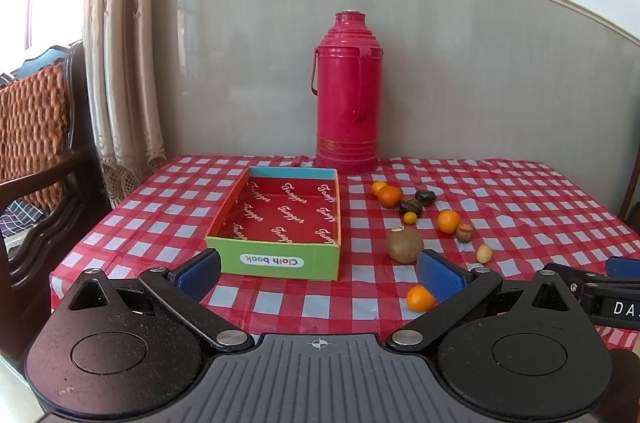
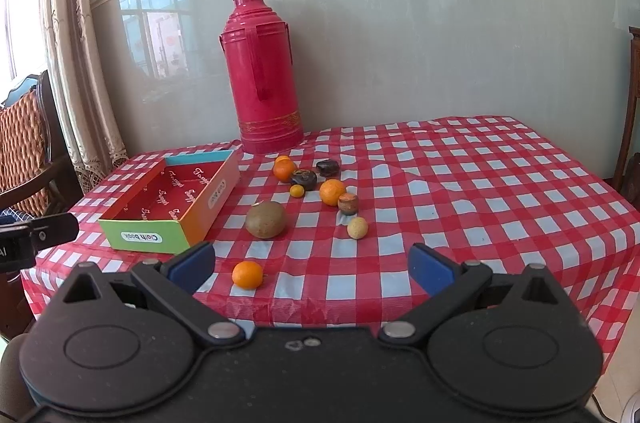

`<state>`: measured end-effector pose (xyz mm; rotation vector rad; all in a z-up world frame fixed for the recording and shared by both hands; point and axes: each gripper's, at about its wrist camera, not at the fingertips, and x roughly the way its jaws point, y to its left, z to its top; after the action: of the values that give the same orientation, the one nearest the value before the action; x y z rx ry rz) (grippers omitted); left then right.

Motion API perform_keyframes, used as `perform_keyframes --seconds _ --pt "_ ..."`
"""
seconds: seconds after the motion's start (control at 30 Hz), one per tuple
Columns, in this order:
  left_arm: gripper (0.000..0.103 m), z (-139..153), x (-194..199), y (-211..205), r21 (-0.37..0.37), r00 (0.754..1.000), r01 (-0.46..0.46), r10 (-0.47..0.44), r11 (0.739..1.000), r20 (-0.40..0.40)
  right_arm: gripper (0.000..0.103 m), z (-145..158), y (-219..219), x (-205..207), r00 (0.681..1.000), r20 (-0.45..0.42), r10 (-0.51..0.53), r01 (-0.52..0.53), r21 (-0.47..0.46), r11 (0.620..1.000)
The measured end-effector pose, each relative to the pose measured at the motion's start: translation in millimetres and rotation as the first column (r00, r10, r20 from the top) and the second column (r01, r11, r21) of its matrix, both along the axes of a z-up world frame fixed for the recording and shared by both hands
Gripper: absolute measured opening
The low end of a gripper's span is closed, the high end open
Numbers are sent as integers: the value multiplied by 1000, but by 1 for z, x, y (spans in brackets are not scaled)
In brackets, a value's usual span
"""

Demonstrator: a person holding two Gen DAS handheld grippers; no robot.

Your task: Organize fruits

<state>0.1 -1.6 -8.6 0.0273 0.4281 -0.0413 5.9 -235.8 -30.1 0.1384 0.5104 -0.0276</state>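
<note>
An empty open box (image 1: 280,219) (image 2: 176,199) with a red inside and a green "Cloth book" front stands on the checked tablecloth. Right of it lie several small fruits: oranges (image 1: 448,221) (image 2: 332,191), a brown round fruit (image 1: 405,245) (image 2: 265,219), dark ones (image 1: 410,205) (image 2: 304,178), a pale one (image 1: 483,253) (image 2: 357,227). One orange (image 1: 420,298) (image 2: 247,274) sits near the front edge. My left gripper (image 1: 320,273) is open before the box. My right gripper (image 2: 312,263) is open, short of the fruits. Neither holds anything.
A tall red thermos (image 1: 347,95) (image 2: 264,75) stands at the back against the wall, behind the box and fruits. A wooden chair with an orange cushion (image 1: 32,127) is left of the table. The right half of the tablecloth (image 2: 500,191) is bare.
</note>
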Motion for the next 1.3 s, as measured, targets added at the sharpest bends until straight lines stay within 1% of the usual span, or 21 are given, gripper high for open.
perform_keyframes --seconds 0.7,0.97,1.17,1.3 --pt "103 -9 5 -7 27 999 33 -33 999 -8 97 -6 -5 2 1000 -2 -29 29 17 999" --pt "103 -17 11 -18 81 998 66 -66 995 -2 97 -14 -12 5 999 0 -47 47 28 998" --pt "103 -29 25 -32 114 996 89 -86 990 -31 97 -21 -25 9 997 5 -76 75 38 996" --pt "103 -39 33 -47 170 990 139 -132 976 -55 97 -29 -36 13 995 18 -103 102 40 994"
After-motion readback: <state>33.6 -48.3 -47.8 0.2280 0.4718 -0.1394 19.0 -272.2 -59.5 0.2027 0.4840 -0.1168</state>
